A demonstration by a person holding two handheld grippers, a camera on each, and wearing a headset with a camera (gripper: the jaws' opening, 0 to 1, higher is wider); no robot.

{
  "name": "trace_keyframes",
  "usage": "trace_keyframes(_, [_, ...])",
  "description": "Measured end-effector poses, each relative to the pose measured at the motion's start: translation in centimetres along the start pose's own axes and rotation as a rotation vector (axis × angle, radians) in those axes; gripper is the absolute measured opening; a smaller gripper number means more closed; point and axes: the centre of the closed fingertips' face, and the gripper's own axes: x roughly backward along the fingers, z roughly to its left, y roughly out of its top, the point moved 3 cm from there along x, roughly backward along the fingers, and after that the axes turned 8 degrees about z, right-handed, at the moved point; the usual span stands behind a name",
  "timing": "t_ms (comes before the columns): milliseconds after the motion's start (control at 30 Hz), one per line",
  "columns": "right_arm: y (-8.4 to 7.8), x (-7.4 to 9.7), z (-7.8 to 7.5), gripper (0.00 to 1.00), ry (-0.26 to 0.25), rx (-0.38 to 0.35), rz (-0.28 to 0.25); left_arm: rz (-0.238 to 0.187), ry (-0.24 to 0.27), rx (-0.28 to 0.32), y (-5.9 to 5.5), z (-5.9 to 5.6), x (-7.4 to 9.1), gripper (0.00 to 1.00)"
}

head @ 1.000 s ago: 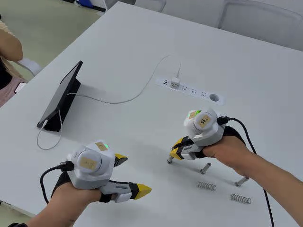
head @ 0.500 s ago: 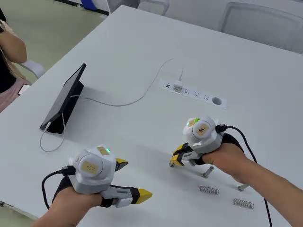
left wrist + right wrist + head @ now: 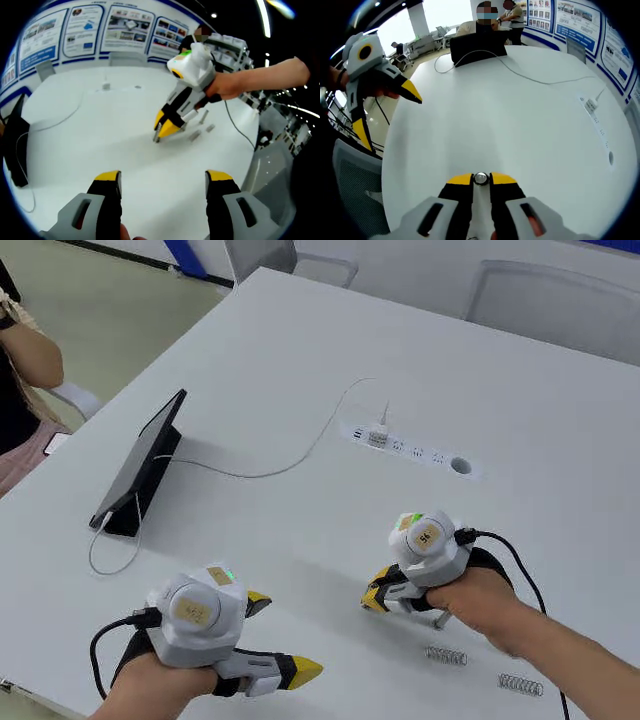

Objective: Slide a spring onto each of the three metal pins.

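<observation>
Furthest left, my left gripper [image 3: 282,637] hovers low over the table [image 3: 300,440]. Its jaws are spread wide with nothing between them.

Moving right, my right gripper [image 3: 481,181] is pressed together on the round head of one pin [image 3: 481,177], held low against the tabletop. In the left gripper view the pin seems to stand with its end on the surface under the yellow tips.

Past that hand, another pin [image 3: 204,116] sits just beside my fist. To the right of it a spring [image 3: 445,654] and a second spring [image 3: 520,684] lie loose, both apart from the pin I'm pinching.

I can't see a spring on any pin, so I judge I'm at the first step, which is securing the first pin.

Next I'd need to:
- lift and turn this pin so its shaft is free;
- bring the left gripper across to pinch the nearer spring by one end;
- line its bore up with the shaft.

That takes careful alignment and a light squeeze, since I expect a thin coil will flex.
</observation>
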Motion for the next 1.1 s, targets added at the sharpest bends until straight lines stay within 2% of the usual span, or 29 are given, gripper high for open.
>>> trace_keyframes(167, [-0.2, 0.5, 0.3, 0.20, -0.004, -0.005, -0.006, 0.000, -0.001, -0.001, 0.1, 0.0, 0.0, 0.69])
trace_keyframes(333, [-0.3, 1.5, 0.3, 0.25, -0.030, -0.010, -0.028, -0.001, -0.005, -0.009, 0.4, -0.2, 0.0, 0.69])
trace_keyframes(567, [-0.8, 2.8, 0.4, 0.35, -0.041, -0.067, -0.068, 0.000, -0.009, -0.016, 0.6, -0.5, 0.0, 0.69])
trace_keyframes(833, [-1.7, 3.7, 1.0, 0.40, -0.046, -0.107, -0.099, -0.006, -0.010, -0.016, 0.9, -0.7, -0.1, 0.69])
trace_keyframes(933, [-1.9, 4.1, 1.4, 0.44, -0.044, -0.147, -0.130, -0.008, -0.013, -0.021, 1.1, -0.8, -0.1, 0.69])
trace_keyframes(1100, [-2.0, 4.9, 2.3, 0.50, -0.055, -0.155, -0.172, -0.011, -0.018, -0.022, 1.5, -1.0, -0.1, 0.69])
